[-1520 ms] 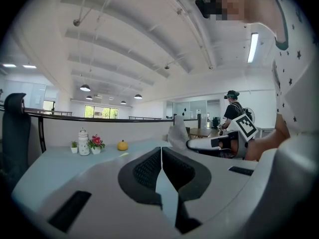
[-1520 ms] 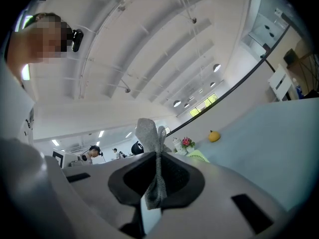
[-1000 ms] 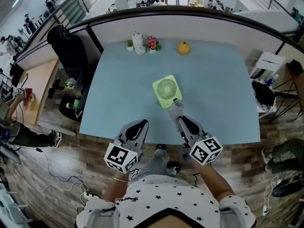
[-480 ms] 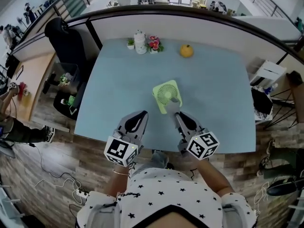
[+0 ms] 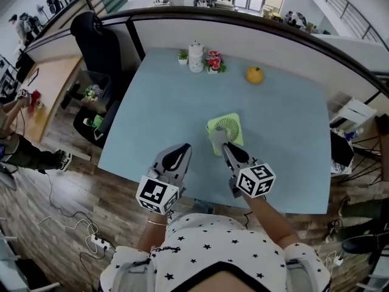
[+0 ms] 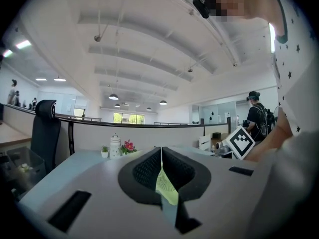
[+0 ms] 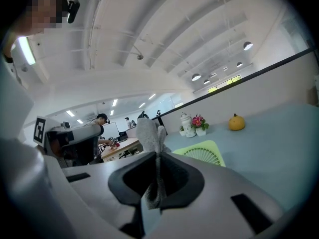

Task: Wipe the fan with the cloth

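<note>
R gripper (image 5: pixel 222 146) jaws pinched grey cloth (image 5: pixel 216 137), cloth at near-left corner of green fan (image 5: pixel 230 128) | fan lay flat on blue table (image 5: pixel 158 102), twd front edge | L gripper (image 5: pixel 182 148) jaws pressed together, empty, tips over table's front edge.

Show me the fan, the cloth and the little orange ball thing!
fan (image 5: pixel 230 126), head view, on its round grille.
cloth (image 7: pixel 147 133), right gripper view, on its bunched top end.
orange ball (image 5: pixel 254 75), head view, on its middle.
</note>
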Demonstrator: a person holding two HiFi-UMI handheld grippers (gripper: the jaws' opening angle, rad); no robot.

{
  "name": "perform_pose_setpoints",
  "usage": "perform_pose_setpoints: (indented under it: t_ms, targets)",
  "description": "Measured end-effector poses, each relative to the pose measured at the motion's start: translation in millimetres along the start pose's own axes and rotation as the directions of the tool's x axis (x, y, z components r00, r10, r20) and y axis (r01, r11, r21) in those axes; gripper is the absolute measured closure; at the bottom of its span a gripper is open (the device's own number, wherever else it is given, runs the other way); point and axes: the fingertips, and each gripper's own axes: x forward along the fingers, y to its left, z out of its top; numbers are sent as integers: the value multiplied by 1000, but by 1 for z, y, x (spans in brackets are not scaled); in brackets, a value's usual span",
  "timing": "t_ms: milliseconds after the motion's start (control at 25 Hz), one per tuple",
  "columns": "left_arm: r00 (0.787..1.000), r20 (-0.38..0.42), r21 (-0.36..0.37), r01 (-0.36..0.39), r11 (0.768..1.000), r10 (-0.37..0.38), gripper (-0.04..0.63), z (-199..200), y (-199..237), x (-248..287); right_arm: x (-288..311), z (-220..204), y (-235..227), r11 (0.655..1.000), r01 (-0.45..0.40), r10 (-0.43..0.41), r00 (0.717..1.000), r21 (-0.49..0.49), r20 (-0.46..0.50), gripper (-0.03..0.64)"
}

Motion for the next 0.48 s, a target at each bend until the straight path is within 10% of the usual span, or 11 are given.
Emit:
perform_pose_setpoints:
  t_ms: [480]
  targets:
    - [997,19,-44,-77,996,78,563,-14,50,-11,61,-17,-8,997,-26,18,992,-66,-122,592]
